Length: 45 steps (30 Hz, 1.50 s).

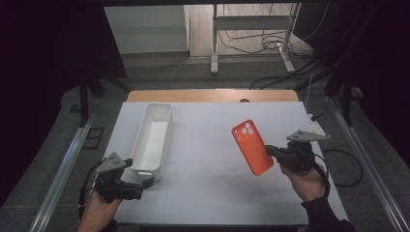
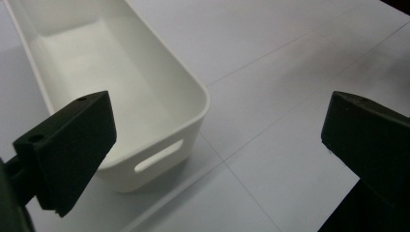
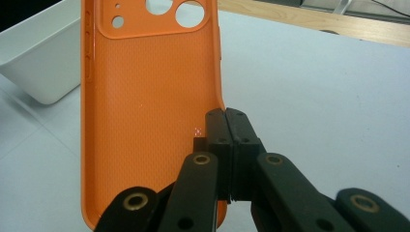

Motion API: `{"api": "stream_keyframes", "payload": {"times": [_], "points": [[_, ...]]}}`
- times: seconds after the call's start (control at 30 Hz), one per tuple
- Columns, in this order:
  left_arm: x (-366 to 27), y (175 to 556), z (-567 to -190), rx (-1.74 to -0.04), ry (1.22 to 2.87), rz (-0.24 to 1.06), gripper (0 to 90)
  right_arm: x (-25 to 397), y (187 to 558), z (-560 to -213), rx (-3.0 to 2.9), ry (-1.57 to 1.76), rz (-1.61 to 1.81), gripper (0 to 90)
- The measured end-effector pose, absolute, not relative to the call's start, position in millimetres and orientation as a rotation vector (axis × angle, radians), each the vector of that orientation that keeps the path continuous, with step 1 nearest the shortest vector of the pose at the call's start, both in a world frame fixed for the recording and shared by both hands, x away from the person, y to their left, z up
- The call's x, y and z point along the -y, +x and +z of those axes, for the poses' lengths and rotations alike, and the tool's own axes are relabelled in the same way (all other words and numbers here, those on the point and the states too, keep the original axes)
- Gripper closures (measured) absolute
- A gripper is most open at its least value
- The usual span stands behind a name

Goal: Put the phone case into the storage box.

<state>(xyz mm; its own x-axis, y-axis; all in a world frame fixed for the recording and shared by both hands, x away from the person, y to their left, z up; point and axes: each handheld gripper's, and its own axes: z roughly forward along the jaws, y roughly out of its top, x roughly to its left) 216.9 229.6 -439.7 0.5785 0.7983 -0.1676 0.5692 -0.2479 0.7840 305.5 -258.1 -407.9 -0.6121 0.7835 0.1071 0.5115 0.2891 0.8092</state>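
Right gripper (image 3: 226,121) clamped on lower edge of orange phone case (image 3: 150,96), held above table (image 1: 208,145); left gripper (image 2: 217,145) spread wide beside white bin (image 2: 159,96).

I worked in what looked like a lab: a white tabletop (image 1: 208,145) flanked by black curtains (image 1: 48,72), loose cables (image 1: 270,41) on the floor, and a metal stand (image 1: 251,29) behind.

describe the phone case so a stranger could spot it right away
On the white table, look right of the long white plastic bin. The flat orange phone case is clamped by the right hand-held gripper; it is the one bright-coloured item, with round camera holes.
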Motion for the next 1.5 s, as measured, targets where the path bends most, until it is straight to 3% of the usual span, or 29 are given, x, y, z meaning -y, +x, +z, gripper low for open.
{"api": "stream_keyframes", "payload": {"times": [0.73, 1.5], "points": [[-198, 248, -427, -1.002, 1.986, 0.293, 0.0, 244, 304, -408, -2.258, 1.145, 1.248, 89.4], [-159, 280, -425, -0.922, 1.960, 0.113, 0.0, 223, 299, -407, -2.259, 1.099, 1.272, 89.3]]}}
